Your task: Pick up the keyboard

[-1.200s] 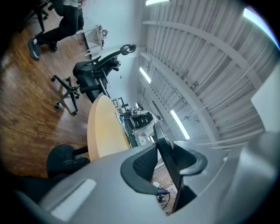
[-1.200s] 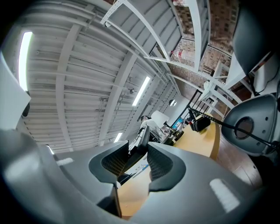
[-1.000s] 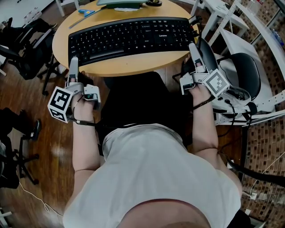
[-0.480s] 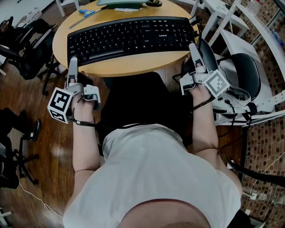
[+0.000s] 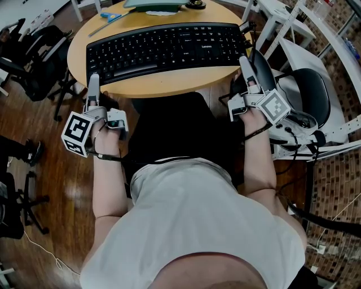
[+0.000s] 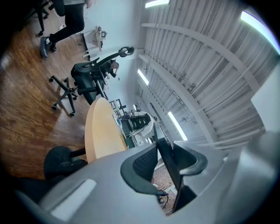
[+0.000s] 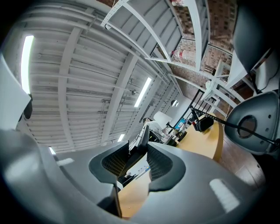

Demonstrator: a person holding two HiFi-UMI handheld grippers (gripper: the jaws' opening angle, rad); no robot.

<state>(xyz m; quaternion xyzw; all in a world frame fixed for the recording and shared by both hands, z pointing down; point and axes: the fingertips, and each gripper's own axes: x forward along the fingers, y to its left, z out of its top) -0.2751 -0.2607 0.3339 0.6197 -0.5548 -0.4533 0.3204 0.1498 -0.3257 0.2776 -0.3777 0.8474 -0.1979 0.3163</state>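
The left fingers (image 6: 144, 165) are seen closed on a dark slab held edge-on between the pads, taken to be the near left corner of the keyboard (image 5: 169, 48). The right fingers (image 7: 159, 164) are set likewise on its near right corner, about half closed, though a pale sliver is seen beside one pad, so that grip is judged the weaker. The keyboard is lying flat across the round bench (image 5: 163, 86), not yet raised, with its near corners reaching the curved rim. Since only the corners are taken, and near the fingertips, a slip or a pivot can be expected if one side is lifted sooner than the other. The long body could then be tipped and dropped back, or pushed into the blue-handled tool (image 5: 110, 17) behind it. Pad contact is shown only in the two gripper views. In the head view each lower finger is hidden, but the left gripper (image 5: 93, 78), the right gripper (image 5: 243, 59) and the keyboard's whole span are shown together.
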